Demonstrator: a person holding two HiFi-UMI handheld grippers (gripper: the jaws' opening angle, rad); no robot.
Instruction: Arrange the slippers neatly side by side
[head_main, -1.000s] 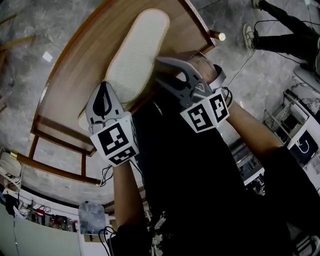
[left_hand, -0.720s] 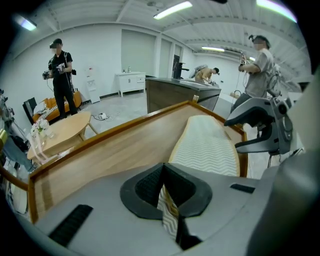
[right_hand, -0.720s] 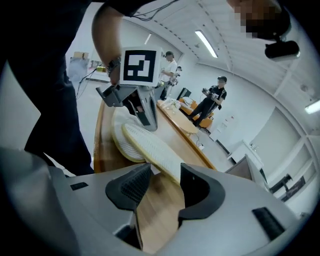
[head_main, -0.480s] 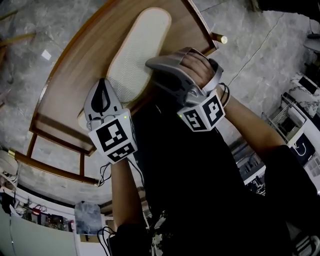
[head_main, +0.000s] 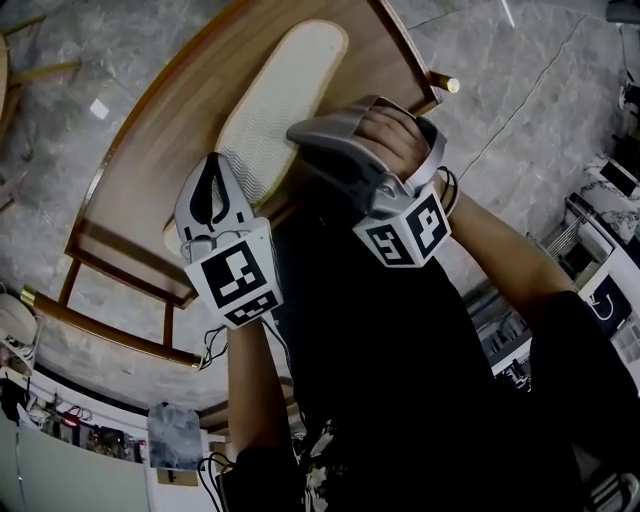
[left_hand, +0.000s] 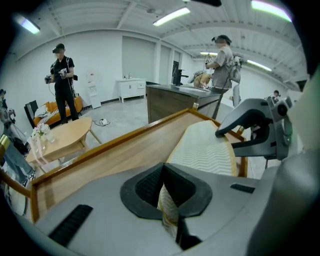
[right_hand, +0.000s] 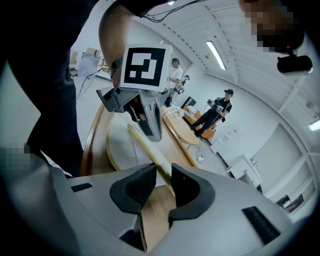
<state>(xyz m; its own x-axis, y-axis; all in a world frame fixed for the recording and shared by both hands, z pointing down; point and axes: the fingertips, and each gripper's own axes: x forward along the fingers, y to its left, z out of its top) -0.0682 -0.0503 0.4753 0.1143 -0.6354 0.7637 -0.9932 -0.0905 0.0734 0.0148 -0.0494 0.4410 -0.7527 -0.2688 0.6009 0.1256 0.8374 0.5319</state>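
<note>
A cream slipper (head_main: 272, 105), wavy-tread sole up, hangs tilted over the wooden table (head_main: 140, 160). My left gripper (head_main: 212, 168) is shut on its heel edge, and the left gripper view shows the rim pinched between the pads (left_hand: 167, 202) with the sole (left_hand: 205, 152) stretching ahead. My right gripper (head_main: 302, 132) is at the slipper's right side. Its jaws have just been closing. The slipper's edge (right_hand: 150, 152) runs between them beside the right-hand pad, with a gap left at the other pad. The right gripper (right_hand: 159, 186) is open. No second slipper is in view.
The table has a raised wooden rim (left_hand: 100, 150). Beyond it stand a small round wooden table (left_hand: 60, 137), a dark counter (left_hand: 175, 97) and two people (left_hand: 62, 75) with grippers. Shelving (head_main: 600, 260) is on the right, above a marble floor.
My right gripper has rolled and shifted left and up against the slipper's side edge. The left gripper and the slipper have barely moved.
</note>
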